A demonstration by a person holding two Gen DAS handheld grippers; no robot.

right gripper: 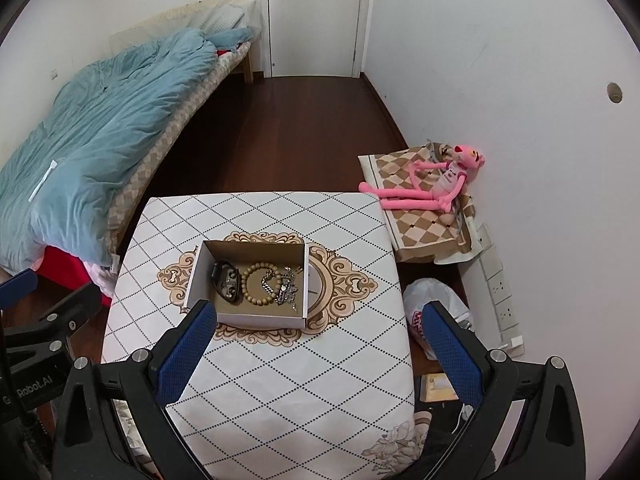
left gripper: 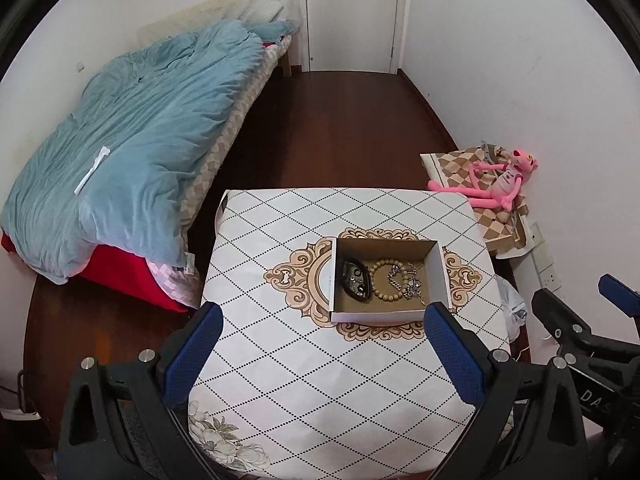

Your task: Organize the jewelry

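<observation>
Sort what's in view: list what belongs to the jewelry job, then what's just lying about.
Job: box on the table, beaded bracelet, silver chain, black piece.

Lying about: pink toy, checked cloth, plastic bag, blue quilt.

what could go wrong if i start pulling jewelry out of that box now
1. The silver chain lies tangled across the bead bracelet, so lifting one may drag the other out.
2. The box is light, open cardboard on a smooth tablecloth; a pull could slide or tip it.
3. Both grippers, left and right, are wide open, and thin chain links may slip between the fingers.
</observation>
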